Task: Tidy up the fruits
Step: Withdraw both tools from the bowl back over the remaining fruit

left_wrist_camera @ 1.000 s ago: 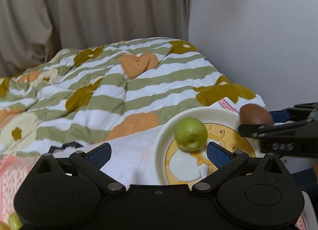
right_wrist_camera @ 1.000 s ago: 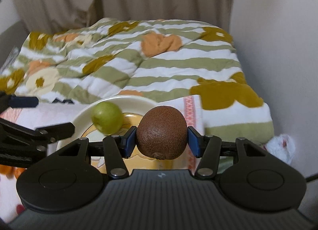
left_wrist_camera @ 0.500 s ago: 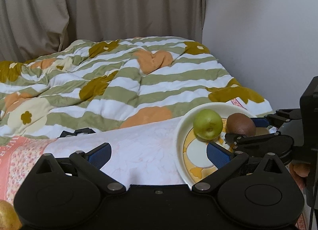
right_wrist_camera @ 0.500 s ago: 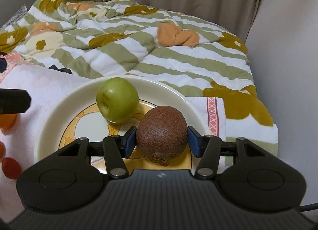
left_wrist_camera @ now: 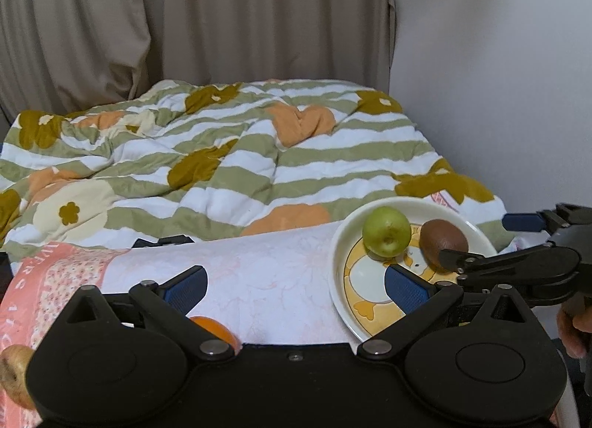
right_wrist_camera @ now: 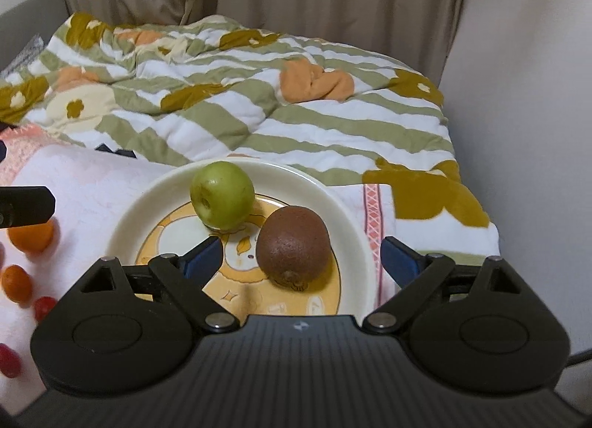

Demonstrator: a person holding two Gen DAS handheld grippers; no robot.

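A cream plate point(right_wrist_camera: 129, 213) with a yellow cartoon print holds a green apple point(right_wrist_camera: 222, 195) and a brown kiwi point(right_wrist_camera: 293, 246). My right gripper point(right_wrist_camera: 300, 257) is open, its blue pads point(right_wrist_camera: 202, 256) either side of the kiwi and clear of it. In the left wrist view the plate point(left_wrist_camera: 338, 272), apple point(left_wrist_camera: 386, 231) and kiwi point(left_wrist_camera: 443, 241) sit at the right. My left gripper point(left_wrist_camera: 294, 285) is open and empty over the pink-white cloth point(left_wrist_camera: 266, 272), left of the plate. An orange fruit point(left_wrist_camera: 212, 328) lies under it.
Small orange point(right_wrist_camera: 31, 235) and red point(right_wrist_camera: 44, 307) fruits lie on the cloth left of the plate. A tan fruit point(left_wrist_camera: 13, 372) shows at the left wrist view's lower left. A striped floral quilt point(left_wrist_camera: 229, 169) covers the bed behind. A wall point(right_wrist_camera: 536, 95) stands at the right.
My right gripper has opened and let the kiwi down onto the plate beside the apple. My left gripper has pulled back to the left, away from the plate.
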